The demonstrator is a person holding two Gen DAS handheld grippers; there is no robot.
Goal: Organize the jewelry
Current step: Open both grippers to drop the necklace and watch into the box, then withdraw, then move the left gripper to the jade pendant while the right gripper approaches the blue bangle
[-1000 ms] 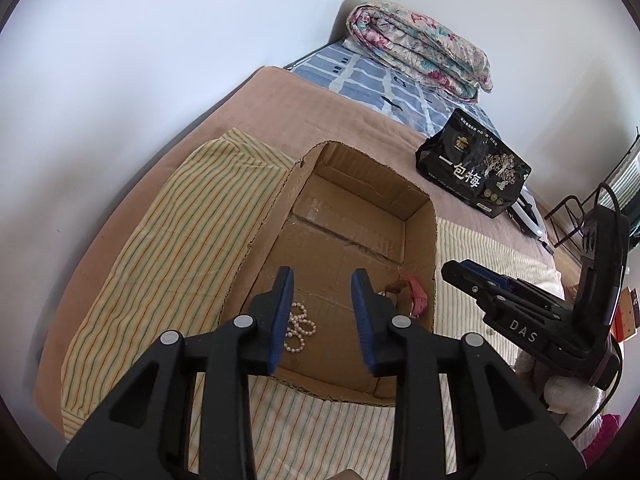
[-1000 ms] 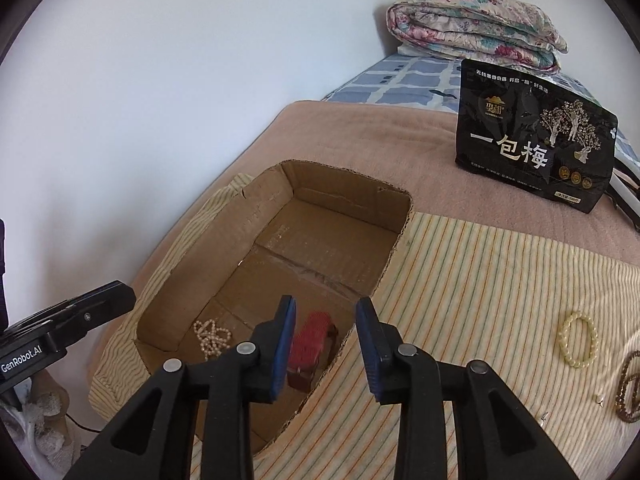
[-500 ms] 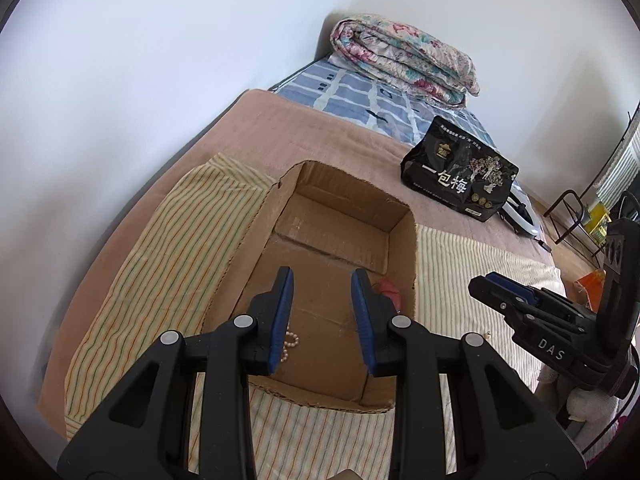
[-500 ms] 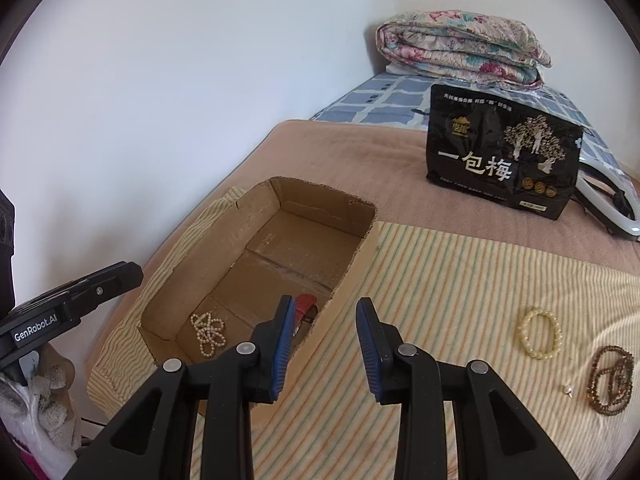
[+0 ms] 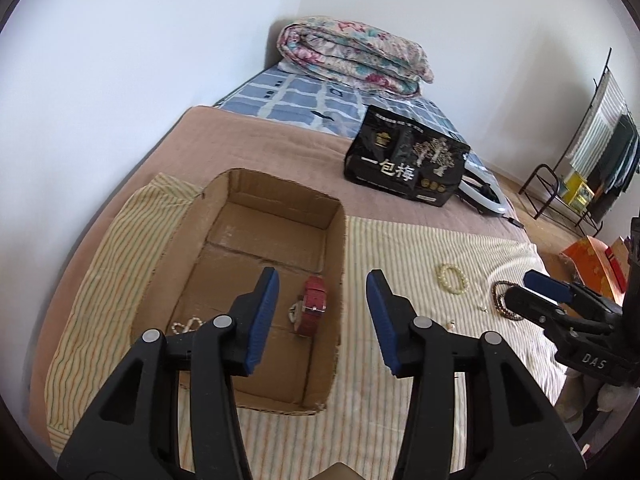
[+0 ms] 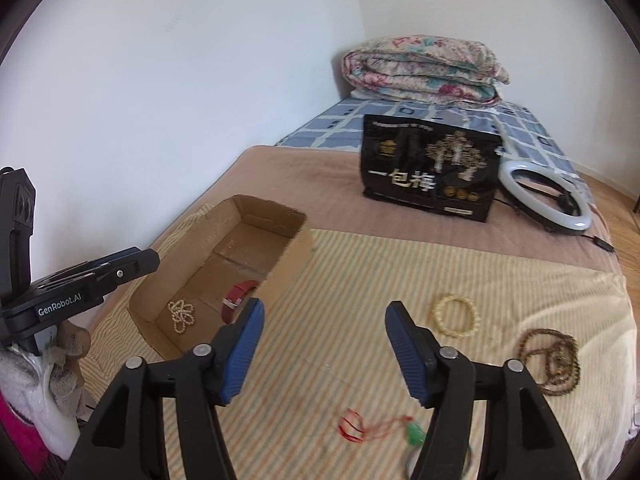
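A home bedroom: bed [image 6: 304, 168] with folded quilt [image 6: 424, 70] by white walls.

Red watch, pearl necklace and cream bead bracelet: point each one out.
red watch [image 5: 314, 300], left wrist view, on the red strap just above its buckle.
pearl necklace [image 6: 182, 316], right wrist view, on the middle of the bead cluster.
cream bead bracelet [image 6: 455, 314], right wrist view, on the ring's near-left beads.

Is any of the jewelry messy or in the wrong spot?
Yes. The cream bead bracelet, brown bead necklace and red-string green pendant lie loose on the striped cloth, outside the cardboard box.
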